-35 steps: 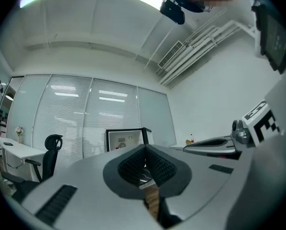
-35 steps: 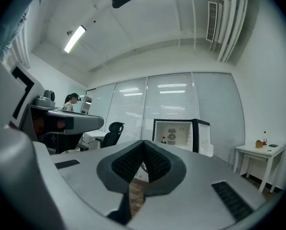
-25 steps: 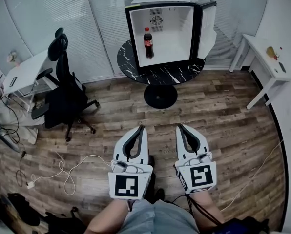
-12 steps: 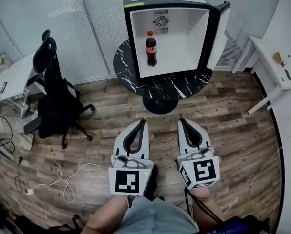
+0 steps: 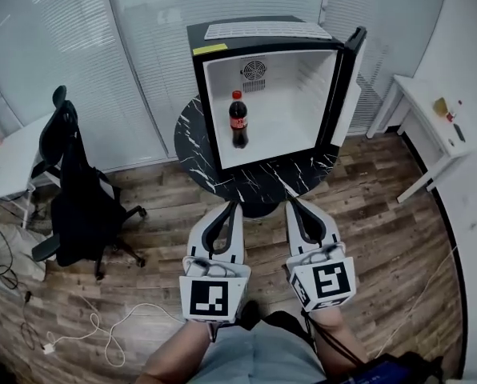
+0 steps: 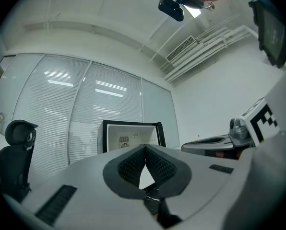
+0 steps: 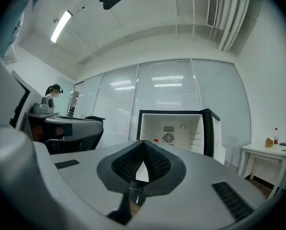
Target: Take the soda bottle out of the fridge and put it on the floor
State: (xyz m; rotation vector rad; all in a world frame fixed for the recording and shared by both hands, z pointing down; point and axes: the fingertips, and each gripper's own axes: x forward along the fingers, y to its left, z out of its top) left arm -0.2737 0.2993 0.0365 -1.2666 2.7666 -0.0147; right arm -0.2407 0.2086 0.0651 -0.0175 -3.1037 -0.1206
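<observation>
Wood-plank floor (image 5: 382, 214); round black-marbled table (image 5: 192, 154) bears boxy fridge (image 5: 302, 78), soda bottle (image 5: 238, 121) upright inside. Left claw (image 5: 232, 206), right claw (image 5: 291, 202) pinched together, empty.

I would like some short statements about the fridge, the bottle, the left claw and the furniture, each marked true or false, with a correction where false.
1. The fridge door is open. True.
2. The soda bottle lies on the floor. False: it stands upright inside the fridge.
3. The fridge stands on a round black table. True.
4. The left claw holds the bottle. False: its jaws are together, with nothing between them.
5. In the head view, the office chair is right of the fridge. False: it is left.
</observation>
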